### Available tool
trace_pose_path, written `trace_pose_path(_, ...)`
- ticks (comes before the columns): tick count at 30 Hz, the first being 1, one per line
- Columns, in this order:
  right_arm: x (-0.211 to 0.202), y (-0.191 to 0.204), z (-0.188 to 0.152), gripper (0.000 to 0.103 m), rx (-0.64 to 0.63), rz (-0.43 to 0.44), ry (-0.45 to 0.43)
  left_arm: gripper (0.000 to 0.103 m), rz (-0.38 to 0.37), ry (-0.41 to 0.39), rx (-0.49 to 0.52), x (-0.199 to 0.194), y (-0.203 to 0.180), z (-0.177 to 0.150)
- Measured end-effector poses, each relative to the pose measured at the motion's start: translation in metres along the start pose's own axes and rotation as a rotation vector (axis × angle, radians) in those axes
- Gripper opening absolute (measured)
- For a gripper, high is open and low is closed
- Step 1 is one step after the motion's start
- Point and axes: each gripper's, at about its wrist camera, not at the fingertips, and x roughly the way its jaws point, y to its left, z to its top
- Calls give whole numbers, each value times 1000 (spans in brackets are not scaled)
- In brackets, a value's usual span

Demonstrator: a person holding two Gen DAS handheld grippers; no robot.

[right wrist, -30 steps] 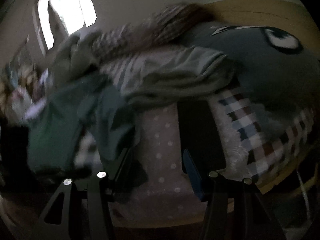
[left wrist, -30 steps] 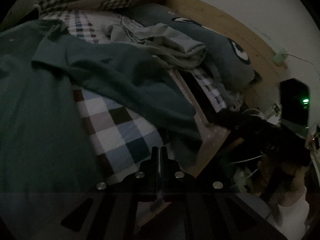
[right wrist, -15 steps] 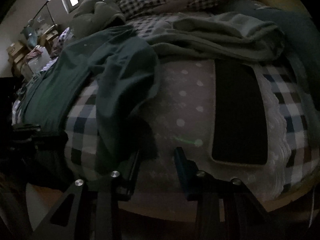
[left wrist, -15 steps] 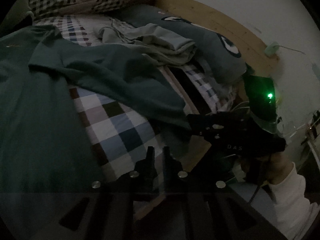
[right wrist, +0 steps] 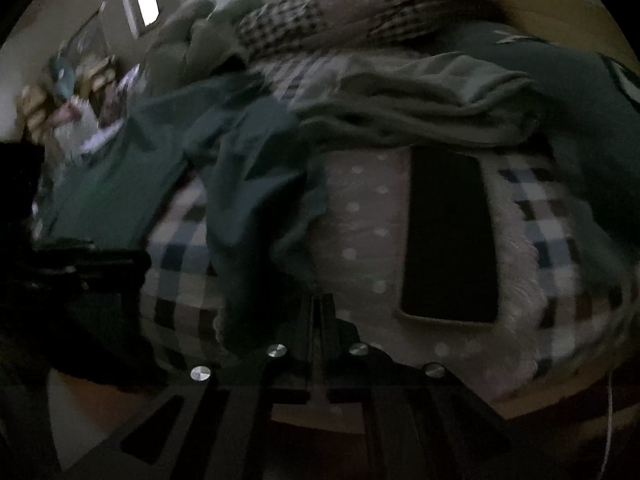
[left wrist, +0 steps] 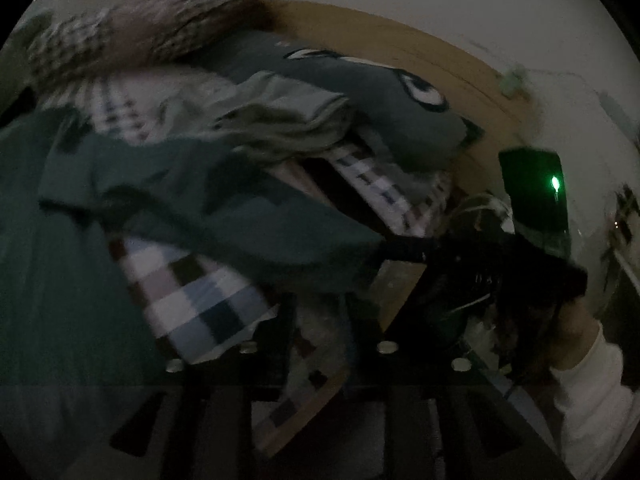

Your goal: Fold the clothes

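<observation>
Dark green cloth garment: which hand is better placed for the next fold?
Right. The right gripper appears shut on the hem of the dark green cloth garment; the left gripper is opening its fingers, holding nothing.

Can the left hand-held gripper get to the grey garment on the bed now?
Probably yes. The grey garment lies on top of the pile, uncovered. The left hand-held gripper, jaws opening with nothing between them, must only pass over the dark green garment.

I see the dark green garment (right wrist: 256, 184) lying crumpled across the checked bedding, one sleeve trailing down to my closed right jaws. The grey-green garment (right wrist: 436, 108) sits bunched well beyond them, farther up the bed.
</observation>
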Motion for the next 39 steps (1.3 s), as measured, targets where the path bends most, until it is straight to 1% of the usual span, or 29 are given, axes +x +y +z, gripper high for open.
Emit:
trace_pose_path(1, -8, -4, 0, 1, 28, 6, -18, 38, -4, -7, 20, -1, -6, 1)
trace_pose_path(2, -14, -7, 1, 1, 51, 11, -32, 45, -8, -19, 48, -2, -14, 3)
trace_pose_path(3, -19, -10, 2, 1, 73, 15, -46, 54, -7, -28, 73, -2, -21, 4)
trace_pose_path(5, -31, -15, 5, 1, 120, 44, -75, 63, 7, -52, 121, -3, -35, 4)
trace_pose_path(8, -42, -15, 12, 1, 160, 91, -107, 64, 31, -89, 189, 0, -57, 5)
trace_pose_path(10, -49, -13, 16, 1, 170, 117, -119, 64, 71, -111, 224, 2, -67, 4)
trace_pose_path(12, -52, -10, 20, 1, 182, 144, -125, 64, 140, -149, 283, 4, -81, 1)
trace_pose_path(15, -56, 0, 28, 1, 176, 180, -137, 64, 211, -206, 342, 3, -96, -1)
trace_pose_path(18, -60, 13, 37, 1, 138, 199, -137, 64, 267, -255, 359, -2, -101, -3)
trace_pose_path(20, -62, 22, 43, 1, 109, 209, -135, 64, 299, -267, 366, -4, -101, -2)
trace_pose_path(23, -64, 35, 48, 1, 72, 220, -133, 63, 342, -260, 350, -5, -97, 1)
trace_pose_path(25, -64, 42, 50, 1, 59, 229, -132, 55, 374, -259, 329, -6, -92, 2)
trace_pose_path(26, -64, 46, 52, 1, 54, 235, -133, 38, 390, -259, 318, -7, -90, 2)
trace_pose_path(27, -63, 50, 53, 1, 49, 241, -133, 25, 405, -257, 304, -8, -87, 3)
trace_pose_path(28, -63, 54, 54, 1, 44, 247, -133, 24, 421, -255, 290, -9, -83, 4)
trace_pose_path(30, -61, 61, 57, 1, 37, 252, -131, 16, 447, -249, 271, -12, -75, 5)
trace_pose_path(31, -60, 63, 58, 1, 36, 254, -131, 13, 460, -247, 261, -13, -72, 6)
trace_pose_path(33, -57, 68, 61, 1, 35, 257, -131, 8, 464, -244, 238, -16, -64, 8)
trace_pose_path(36, -53, 77, 64, 1, 24, 266, -126, 5, 433, -263, 188, -31, -48, 9)
trace_pose_path(37, -51, 79, 65, 3, 20, 267, -124, 5, 422, -270, 171, -35, -42, 9)
trace_pose_path(39, -49, 84, 68, 5, 13, 237, -130, 5, 385, -314, 108, -54, -25, 8)
